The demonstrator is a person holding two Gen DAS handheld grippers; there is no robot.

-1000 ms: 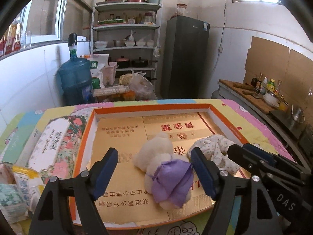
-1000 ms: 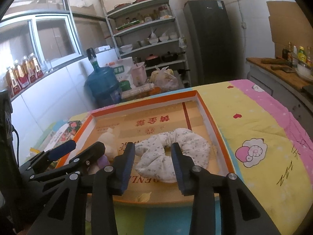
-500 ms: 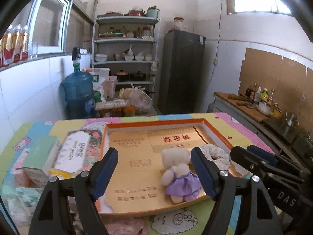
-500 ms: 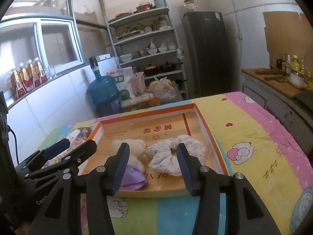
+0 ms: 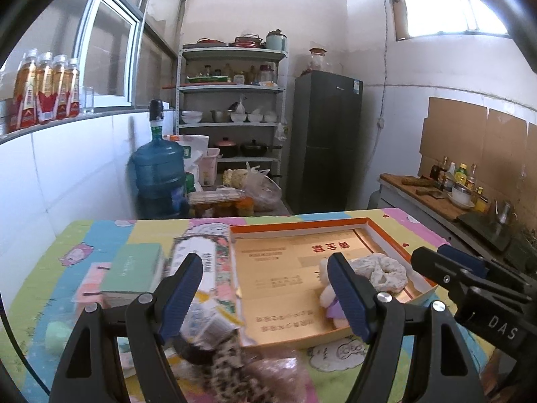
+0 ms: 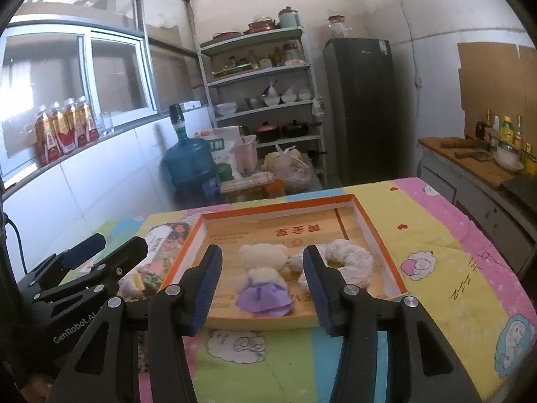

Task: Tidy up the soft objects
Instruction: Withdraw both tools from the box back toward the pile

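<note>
Both the left gripper (image 5: 265, 294) and right gripper (image 6: 261, 290) hang empty, jaws spread. The teddy bear (image 6: 263, 280) and floral scrunchie (image 6: 349, 262) lie at the tray's (image 6: 379, 235) near edge. Only the left view shows a blurred leopard-print item (image 5: 231, 366) off the tray's near-left corner.

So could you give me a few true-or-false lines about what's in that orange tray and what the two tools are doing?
1. The teddy bear wears a purple skirt. True.
2. The white ring-shaped cushion lies outside the orange tray. False: it lies inside the tray, right beside the bear.
3. The right tool is clamped on the bear. False: it is open and holds nothing.
4. The left tool is open and empty. True.
5. A green box sits on the table left of the tray. True.
</note>
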